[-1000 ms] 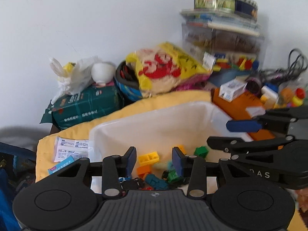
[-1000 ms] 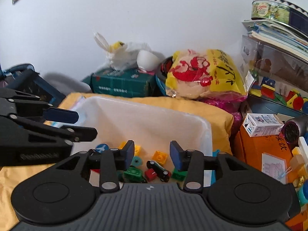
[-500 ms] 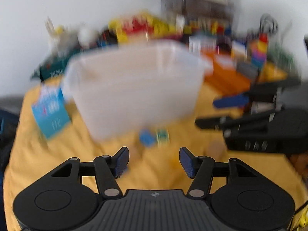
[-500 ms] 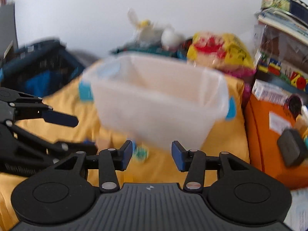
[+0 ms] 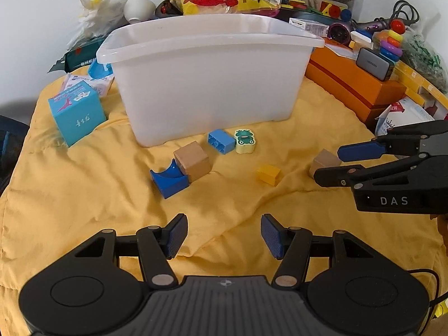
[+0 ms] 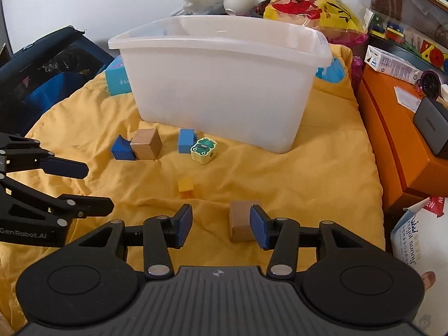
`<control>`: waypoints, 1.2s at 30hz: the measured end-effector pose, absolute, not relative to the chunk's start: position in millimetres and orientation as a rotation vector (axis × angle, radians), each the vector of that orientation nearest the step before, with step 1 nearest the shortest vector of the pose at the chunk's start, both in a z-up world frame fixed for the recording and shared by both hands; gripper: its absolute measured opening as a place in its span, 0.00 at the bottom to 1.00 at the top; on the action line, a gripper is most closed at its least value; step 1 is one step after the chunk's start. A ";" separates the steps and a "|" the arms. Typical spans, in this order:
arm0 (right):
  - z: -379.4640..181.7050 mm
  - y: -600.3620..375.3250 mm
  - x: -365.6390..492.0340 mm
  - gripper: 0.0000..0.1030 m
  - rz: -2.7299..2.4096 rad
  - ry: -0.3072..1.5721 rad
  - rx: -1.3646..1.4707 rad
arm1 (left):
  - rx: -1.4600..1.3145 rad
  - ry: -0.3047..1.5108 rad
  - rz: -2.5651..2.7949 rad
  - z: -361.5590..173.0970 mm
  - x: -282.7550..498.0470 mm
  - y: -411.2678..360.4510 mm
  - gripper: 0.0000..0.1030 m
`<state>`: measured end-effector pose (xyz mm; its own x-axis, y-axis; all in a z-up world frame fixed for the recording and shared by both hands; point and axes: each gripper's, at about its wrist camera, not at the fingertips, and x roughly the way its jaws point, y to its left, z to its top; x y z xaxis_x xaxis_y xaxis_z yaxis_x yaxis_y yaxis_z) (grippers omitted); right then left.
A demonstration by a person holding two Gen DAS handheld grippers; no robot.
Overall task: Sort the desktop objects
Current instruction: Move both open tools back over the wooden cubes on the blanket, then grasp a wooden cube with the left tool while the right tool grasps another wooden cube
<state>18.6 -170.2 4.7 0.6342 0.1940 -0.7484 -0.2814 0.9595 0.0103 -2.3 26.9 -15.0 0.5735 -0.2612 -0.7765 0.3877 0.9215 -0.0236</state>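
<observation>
Plain wooden cube (image 6: 241, 219) lies just inside the right tongs (image 6: 221, 225), which are opening; left tongs (image 5: 224, 235) wide, empty.

a second ago both views look down into the white plastic bin (image 5: 207, 84), with small toys visible on its floor between the fingertips; now its outer front wall fills the upper middle of each frame and the toys inside are out of sight. the yellow cloth (image 5: 98, 184) with loose blocks now takes the lower half. the left gripper (image 5: 224, 236) stands wider than before, nothing between its pads. the right gripper (image 6: 221, 225) is opening, a wooden cube (image 6: 240, 221) just inside its right pad.
</observation>
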 end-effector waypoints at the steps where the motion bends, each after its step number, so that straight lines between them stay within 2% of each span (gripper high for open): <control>1: 4.1 -170.6 18.8 0.53 0.272 0.841 -0.108 | 0.156 0.884 -0.382 -16.0 -2.0 25.2 0.60; 2: 3.5 -170.9 18.9 0.55 0.271 0.840 -0.103 | 0.156 0.886 -0.383 -16.4 -2.4 25.5 0.60; 7: 0.1 -169.9 17.0 0.56 0.274 0.855 -0.108 | 0.158 0.887 -0.382 -16.4 -3.2 26.0 0.60; 17: 0.4 -163.6 14.1 0.52 0.292 0.846 -0.136 | 0.156 0.898 -0.387 -19.7 -4.8 26.3 0.60; 31: -1.2 -161.3 12.0 0.52 0.289 0.847 -0.140 | 0.154 0.913 -0.386 -20.9 -5.4 28.3 0.60; 34: -1.4 -161.0 12.4 0.50 0.292 0.844 -0.146 | 0.151 0.915 -0.386 -21.4 -5.5 28.1 0.60; 36: -1.7 -161.1 11.9 0.44 0.286 0.840 -0.148 | 0.146 0.919 -0.388 -22.4 -5.3 28.4 0.60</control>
<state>11.9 -161.1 -1.7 0.6321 0.1910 -0.7510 -0.3074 0.9514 -0.0168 -5.3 28.4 -22.4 0.5429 -0.2638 -0.7973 0.3874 0.9210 -0.0409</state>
